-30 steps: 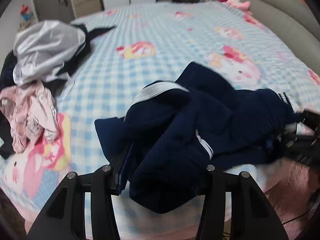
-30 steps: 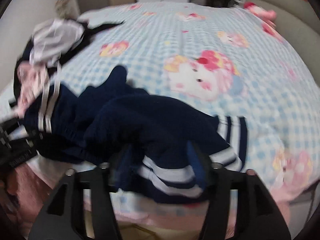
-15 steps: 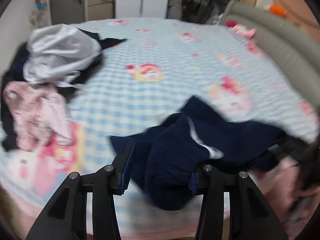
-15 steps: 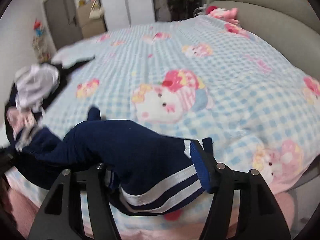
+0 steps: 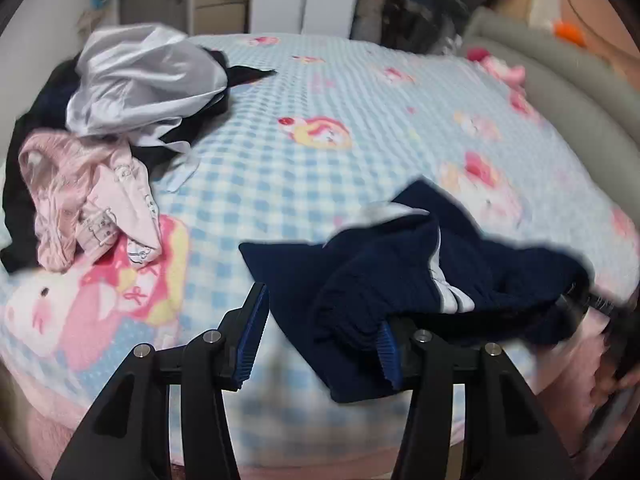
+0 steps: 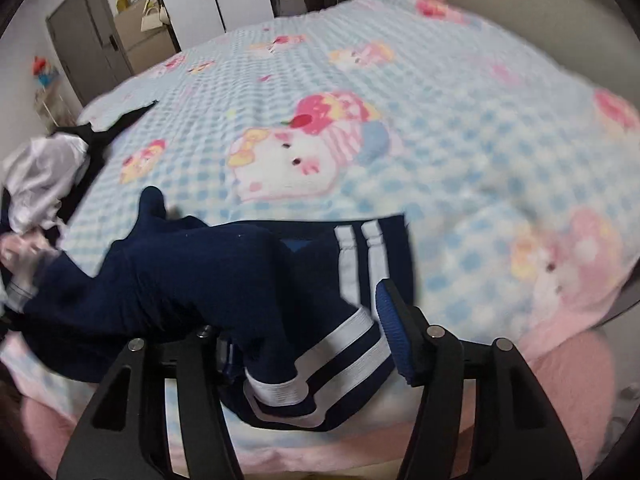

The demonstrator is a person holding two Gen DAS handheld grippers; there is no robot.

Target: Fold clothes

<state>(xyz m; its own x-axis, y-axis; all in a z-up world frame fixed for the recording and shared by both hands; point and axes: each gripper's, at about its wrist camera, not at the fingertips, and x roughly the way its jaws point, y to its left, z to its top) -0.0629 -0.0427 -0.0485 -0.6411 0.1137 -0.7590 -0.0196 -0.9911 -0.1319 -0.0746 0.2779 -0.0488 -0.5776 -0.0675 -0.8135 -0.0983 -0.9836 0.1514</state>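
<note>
My left gripper (image 5: 320,344) is opening, navy pants (image 5: 420,280) between its jaws. They stretch sideways to my right gripper (image 6: 308,344), which probably pinches the striped end.

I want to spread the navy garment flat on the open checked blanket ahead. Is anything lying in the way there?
Nothing visible: beyond the navy garment the checked blanket is bare. The pile of white and pink clothes lies off to the left, apart from it.
</note>
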